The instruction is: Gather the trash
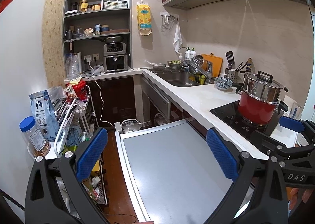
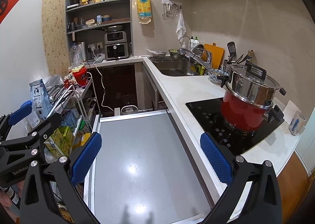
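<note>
My left gripper [image 1: 157, 141] is open, its blue pads [image 1: 92, 153] spread wide above a grey pull-out panel [image 1: 169, 157], with nothing between them. My right gripper [image 2: 151, 139] is open too and hangs empty over the same grey panel [image 2: 137, 145]. It shows at the right edge of the left wrist view as the right gripper [image 1: 275, 131], beside the cooktop. At the left edge of the right wrist view, the left gripper [image 2: 37, 115] sits next to the cart. I cannot pick out a clear piece of trash.
A wire cart [image 1: 78, 109] on the left holds a coffee bag [image 1: 42, 109], a nut jar [image 1: 35, 137] and snack packets. On the white counter [image 2: 183, 90] a red pot [image 2: 244, 111] stands on the black cooktop [image 2: 206, 113]. A sink [image 1: 177, 79] lies beyond it, and shelves [image 1: 98, 11] fill the far wall.
</note>
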